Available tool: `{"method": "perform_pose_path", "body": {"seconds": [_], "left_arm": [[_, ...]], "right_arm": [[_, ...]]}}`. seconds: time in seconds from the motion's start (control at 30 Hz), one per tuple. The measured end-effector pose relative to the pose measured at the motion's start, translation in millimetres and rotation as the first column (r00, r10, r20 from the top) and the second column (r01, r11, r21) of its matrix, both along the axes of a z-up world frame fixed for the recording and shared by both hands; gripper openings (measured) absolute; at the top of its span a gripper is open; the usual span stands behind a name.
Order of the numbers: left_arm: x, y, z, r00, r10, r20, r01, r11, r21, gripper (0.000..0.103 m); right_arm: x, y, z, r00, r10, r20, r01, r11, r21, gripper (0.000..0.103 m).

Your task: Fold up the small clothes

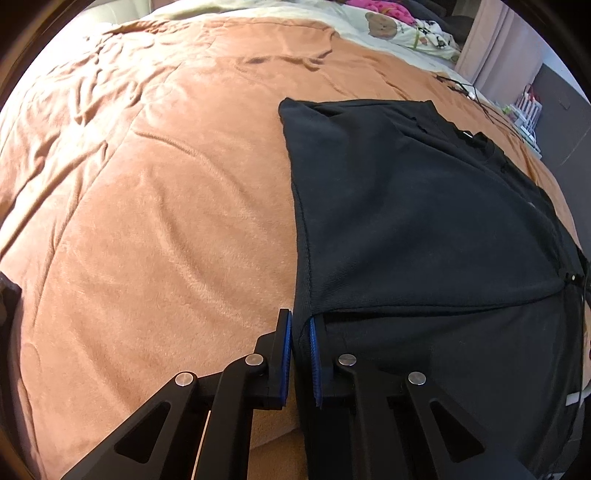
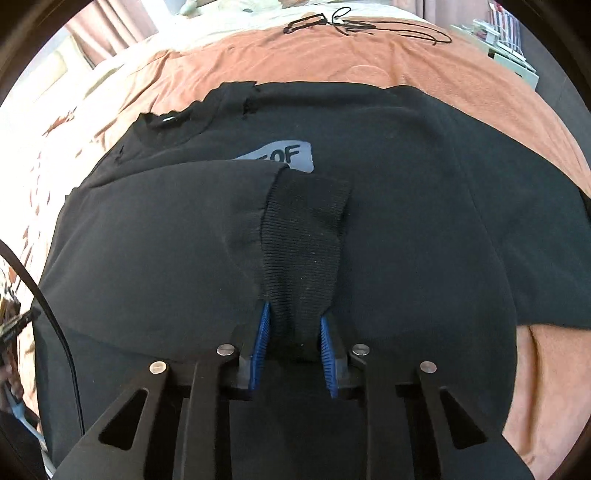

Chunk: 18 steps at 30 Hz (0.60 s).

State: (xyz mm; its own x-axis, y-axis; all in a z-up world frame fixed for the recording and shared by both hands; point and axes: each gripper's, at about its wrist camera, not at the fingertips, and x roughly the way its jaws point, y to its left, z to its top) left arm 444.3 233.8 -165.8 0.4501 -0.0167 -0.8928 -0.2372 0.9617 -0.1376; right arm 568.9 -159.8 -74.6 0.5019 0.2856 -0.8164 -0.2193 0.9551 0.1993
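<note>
A bed covered by a peach blanket (image 1: pixel 147 192) carries a black sweatshirt (image 1: pixel 424 206) spread flat on it. In the left wrist view the blanket fills the left side, creased and bare, and the sweatshirt lies on the right, its left edge running down toward the camera. Far off at the top sits a pale cover printed with a bear (image 1: pixel 384 24).

The left tongs (image 1: pixel 300 325) sit at the near left corner of the sweatshirt, their blue pads drawn close together with the garment's edge pinched between them. A folded flap of the fabric lies across the body just beyond that corner.

In the right wrist view the sweatshirt (image 2: pixel 424 221) fills most of the picture, its neckline to the upper left and a grey printed patch (image 2: pixel 284 157) near the middle, partly covered by a folded-over sleeve. The sleeve's ribbed cuff (image 2: pixel 304 251) runs down from that patch into the right tongs (image 2: pixel 295 325). Their blue pads stand on either side of the cuff and press on it, the knit bunched between them. Beyond the sweatshirt, at the top, a black cable (image 2: pixel 369 26) lies looped on the blanket (image 2: pixel 369 62).
</note>
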Motion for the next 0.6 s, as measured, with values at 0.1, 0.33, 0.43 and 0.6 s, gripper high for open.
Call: {"method": "perform_pose_path", "body": {"seconds": [0.1,0.33,0.43,0.6], "left_arm": [[0.4,1.8,-5.0,1.000,0.003,-0.016,-0.004,0.999,-0.032,0.011],[-10.1,-7.8,18.6,0.999,-0.051,-0.001,0.051,0.998,-0.025,0.014],[-15.8,-8.3,29.1,0.998,-0.053,0.029,0.054,0.998,-0.027,0.014],[-15.9,-9.8,41.1,0.997,-0.046,0.056,0.047,0.999,-0.019,0.014]], "right_arm": [[-0.8,-3.4,-2.4,1.000,-0.002,-0.012,0.002,1.000,-0.009,0.023],[-10.7,-24.6,7.2,1.000,-0.016,0.005,0.016,1.000,0.026,0.024],[-21.1,-45.8,11.5,0.999,-0.029,0.021,0.027,0.996,0.081,0.026],[-31.0,-106.2,6.7,0.988,-0.143,0.055,0.133,0.980,0.145,0.069]]}}
